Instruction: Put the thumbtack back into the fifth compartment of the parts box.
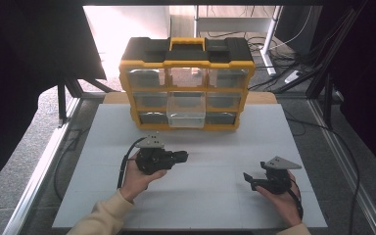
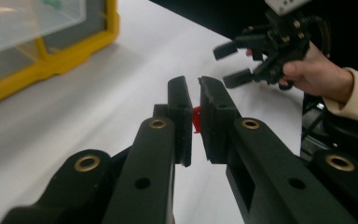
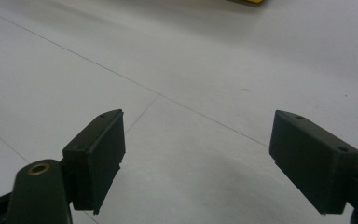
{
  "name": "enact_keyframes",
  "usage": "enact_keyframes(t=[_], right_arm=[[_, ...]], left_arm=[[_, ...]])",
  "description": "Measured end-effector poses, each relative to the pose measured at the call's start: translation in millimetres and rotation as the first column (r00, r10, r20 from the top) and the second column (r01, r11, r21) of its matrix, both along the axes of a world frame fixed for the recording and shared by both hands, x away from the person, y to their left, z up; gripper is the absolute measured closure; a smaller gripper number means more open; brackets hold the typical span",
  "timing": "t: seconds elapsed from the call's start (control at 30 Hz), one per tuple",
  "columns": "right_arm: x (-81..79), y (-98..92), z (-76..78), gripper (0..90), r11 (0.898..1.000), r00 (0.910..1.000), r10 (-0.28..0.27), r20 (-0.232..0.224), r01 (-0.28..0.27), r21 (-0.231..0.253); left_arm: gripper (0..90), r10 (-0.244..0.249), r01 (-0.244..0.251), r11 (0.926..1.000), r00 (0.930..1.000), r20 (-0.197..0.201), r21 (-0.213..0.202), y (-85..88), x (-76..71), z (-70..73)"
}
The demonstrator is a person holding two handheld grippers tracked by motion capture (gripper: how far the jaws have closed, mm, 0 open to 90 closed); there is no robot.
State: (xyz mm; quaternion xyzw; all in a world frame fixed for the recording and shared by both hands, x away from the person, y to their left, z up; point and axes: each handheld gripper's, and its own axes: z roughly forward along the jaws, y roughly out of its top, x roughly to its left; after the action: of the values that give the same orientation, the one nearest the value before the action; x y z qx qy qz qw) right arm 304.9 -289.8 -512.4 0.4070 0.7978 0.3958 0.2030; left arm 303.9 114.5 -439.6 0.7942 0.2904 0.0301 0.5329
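- Right gripper (image 1: 254, 180), near right of the white surface (image 1: 215, 205): jaws stand wide apart with nothing between them; its own view looks past two flat black pads onto bare matte board crossed by thin seam lines.
- Left gripper (image 1: 178, 157), near left of centre, lifted off the surface: jaws drawn narrow on a small red piece (image 2: 196, 119), which sits deep between the pads, mostly hidden; only a thin bright sliver shows in the gap.
- Red piece, handling (judged): very light and probably hard plastic, stiff enough for a pinch; so small that it could slip or twist out if the squeeze eases. Its exact shape cannot be told. Best held as now, across its flat sides and well inside the pads, not at the tips.
- Pads (image 2: 182, 116): black, rectangular, with a dull, slightly rough face; the arms behind them are smooth black with brass-coloured rivets.
- Organizer (image 1: 187, 83), far centre: rigid black-and-yellow plastic case with a yellow handle and rows of clear drawers; glossy, hard, boxy.
- Open drawer (image 1: 186, 110), middle column: clear thin-walled plastic, pulled out toward the grippers; a likely place for the piece, and light enough to shift if knocked.
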Motion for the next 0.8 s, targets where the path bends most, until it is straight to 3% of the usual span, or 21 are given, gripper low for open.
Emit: enact_keyframes(t=[0.23, 0.47, 0.8], right_arm=[[0.1, -0.1, 0.1, 18.8, 1.000, 1.0000, 0.002, 0.000, -0.002, -0.002], [0.1, 0.0, -0.1, 18.8, 1.000, 1.0000, -0.001, -0.002, 0.001, -0.005], [0.6, 0.0, -0.8, 18.8, 1.000, 1.0000, 0.000, -0.008, 0.000, -0.009]], left_arm=[[82.6, 0.032, -0.032, 0.9989, 0.9995, 0.002, -0.035, 8.9, 10.2, 10.8], [82.6, 0.056, -0.054, 0.9966, 0.9980, 0.030, -0.062, 13.8, 19.1, 23.3], [82.6, 0.097, -0.093, 0.9937, 0.9935, 0.061, -0.064, 13.3, 41.5, 40.6]])
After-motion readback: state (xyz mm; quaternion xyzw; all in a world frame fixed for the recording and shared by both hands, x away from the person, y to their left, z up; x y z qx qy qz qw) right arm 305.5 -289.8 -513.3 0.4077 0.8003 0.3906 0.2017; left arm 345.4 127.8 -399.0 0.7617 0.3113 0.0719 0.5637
